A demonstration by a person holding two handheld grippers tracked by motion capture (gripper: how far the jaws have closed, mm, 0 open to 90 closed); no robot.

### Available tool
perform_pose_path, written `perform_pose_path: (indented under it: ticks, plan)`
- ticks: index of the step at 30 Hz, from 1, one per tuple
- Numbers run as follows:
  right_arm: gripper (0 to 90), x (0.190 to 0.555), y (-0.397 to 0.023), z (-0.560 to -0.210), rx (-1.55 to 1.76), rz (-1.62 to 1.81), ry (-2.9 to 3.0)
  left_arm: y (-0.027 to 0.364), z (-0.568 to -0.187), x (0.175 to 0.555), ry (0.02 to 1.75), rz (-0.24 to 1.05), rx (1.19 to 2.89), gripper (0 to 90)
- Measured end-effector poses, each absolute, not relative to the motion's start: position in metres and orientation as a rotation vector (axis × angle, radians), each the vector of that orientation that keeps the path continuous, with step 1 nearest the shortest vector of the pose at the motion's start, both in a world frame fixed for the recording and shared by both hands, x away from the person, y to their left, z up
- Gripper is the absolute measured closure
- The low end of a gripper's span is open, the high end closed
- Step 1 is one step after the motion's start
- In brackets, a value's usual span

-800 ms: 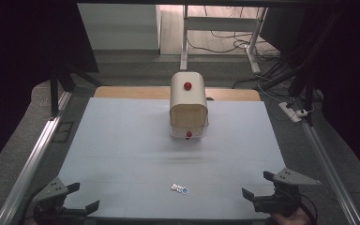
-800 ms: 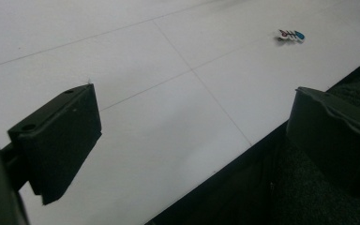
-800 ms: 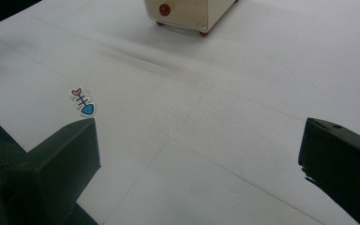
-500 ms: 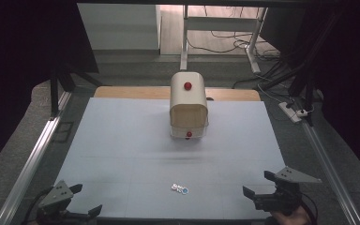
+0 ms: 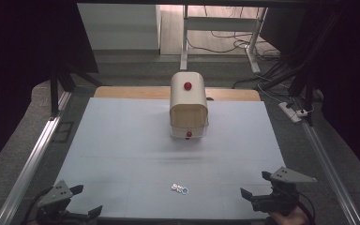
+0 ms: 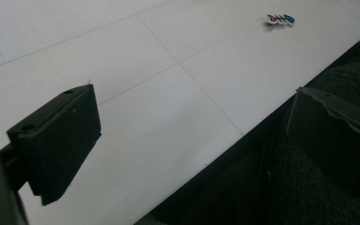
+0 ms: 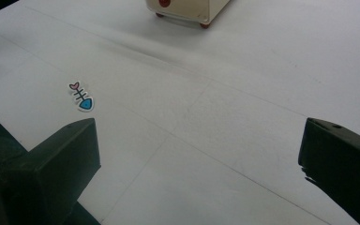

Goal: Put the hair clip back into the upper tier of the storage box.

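Change since the earlier pictures: left gripper (image 5: pixel 77 203) now sits lower and nearer the table's (image 5: pixel 122 140) near edge, drawn back toward the person; right gripper (image 5: pixel 261 186) has eased slightly the same way. Fish charm (image 5: pixel 179 189) lies where it lay; box (image 5: pixel 188 105) likewise unmoved.

Reading: neither gripper has closed on anything, so the pick-up looks not yet begun. Both seem to be at a ready stance short of the charm.

Left gripper: jaws wide apart, empty, hanging over the table's near edge. Charm (image 6: pixel 281 19) lies well ahead of it and off to its right, flat on the white sheet.

Right gripper (image 7: pixel 199 161): jaws wide apart, empty. Charm (image 7: pixel 81 97) lies ahead and to its left, just beyond the left jaw's tip, not touching. Box (image 7: pixel 187 8) stands far ahead, well apart from both grippers.

Count:
- Fish charm: one, small, blue head, white bones, pink tail.
- Box: one, cream, rounded top, with red knobs, two seen from the high view.
- Grippers: two, both empty.
- Hands: one partly seen under the right gripper.
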State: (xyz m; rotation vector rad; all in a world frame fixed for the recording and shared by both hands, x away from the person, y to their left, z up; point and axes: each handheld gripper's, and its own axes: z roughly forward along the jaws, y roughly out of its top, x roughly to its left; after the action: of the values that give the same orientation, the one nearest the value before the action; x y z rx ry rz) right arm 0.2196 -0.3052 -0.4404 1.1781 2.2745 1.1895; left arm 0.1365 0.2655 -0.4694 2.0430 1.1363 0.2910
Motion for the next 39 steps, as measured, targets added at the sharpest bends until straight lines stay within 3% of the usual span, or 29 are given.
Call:
perform_pose_path:
  ticks: [39]
  plan:
    - [0.0, 0.218, -0.271, -0.441, 1.010, 1.145, 2.384, 0.267, -0.470, 0.138, 1.138, 0.265, 2.039, 3.6]
